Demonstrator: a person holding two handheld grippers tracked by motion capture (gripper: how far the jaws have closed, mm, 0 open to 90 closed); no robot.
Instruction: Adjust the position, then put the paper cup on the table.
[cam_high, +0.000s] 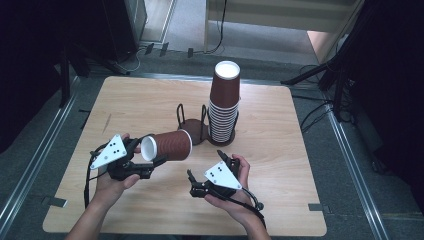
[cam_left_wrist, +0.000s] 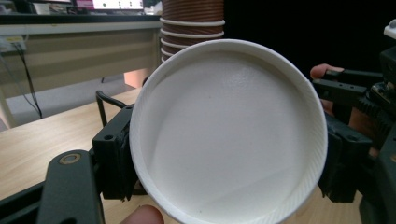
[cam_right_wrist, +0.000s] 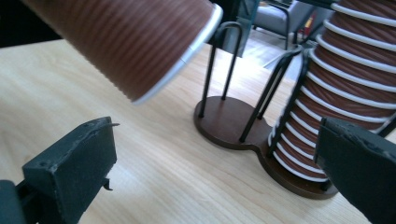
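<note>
On the tabletop: we counted one two-slot cup holder, one cup stack.
Left tongs: gripped one sideways cup.
Right tongs: spread open, empty.

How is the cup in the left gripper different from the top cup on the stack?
The held cup lies sideways, clamped in the left hand-held gripper; the top cup stands on the stack. The held cup shows its white inside, the top cup a white end facing up. Both are ribbed brown paper cups.
</note>
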